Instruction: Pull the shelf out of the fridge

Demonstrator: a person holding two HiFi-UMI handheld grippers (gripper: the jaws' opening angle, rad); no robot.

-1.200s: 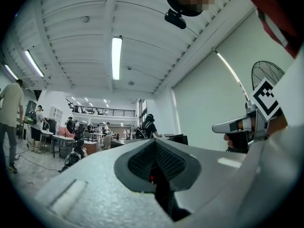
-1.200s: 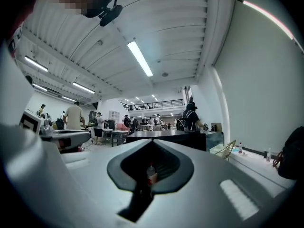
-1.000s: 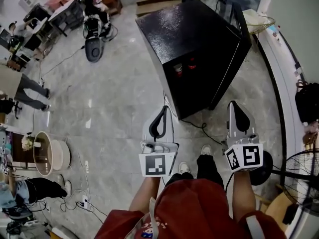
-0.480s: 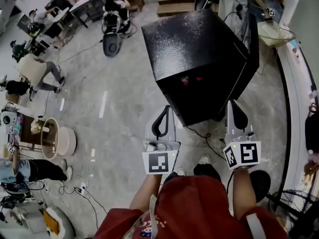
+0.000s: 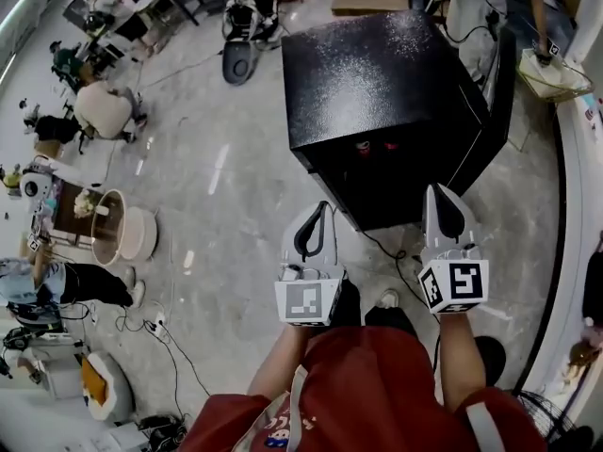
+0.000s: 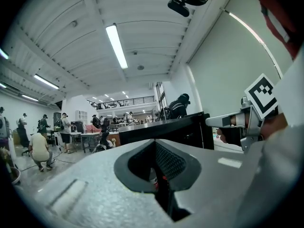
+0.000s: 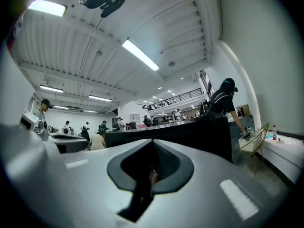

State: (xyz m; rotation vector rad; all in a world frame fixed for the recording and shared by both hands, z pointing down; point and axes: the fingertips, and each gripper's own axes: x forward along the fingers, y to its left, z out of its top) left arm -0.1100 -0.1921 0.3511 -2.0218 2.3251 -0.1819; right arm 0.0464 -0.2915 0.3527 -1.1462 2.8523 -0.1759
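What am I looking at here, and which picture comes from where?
No robot: a person in a red top holds a hand tool with two jaws in each hand. The top-down picture comes from a camera on the person's head; the other two ride on the tools and look along their jaws. The left gripper and right gripper both have jaws together and hold nothing. Ahead on the floor stands the black fridge, not yet touched.

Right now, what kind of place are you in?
Probably a big workshop or lab hall: people near desks, cables across the grey floor, and a high ceiling with strip lights.
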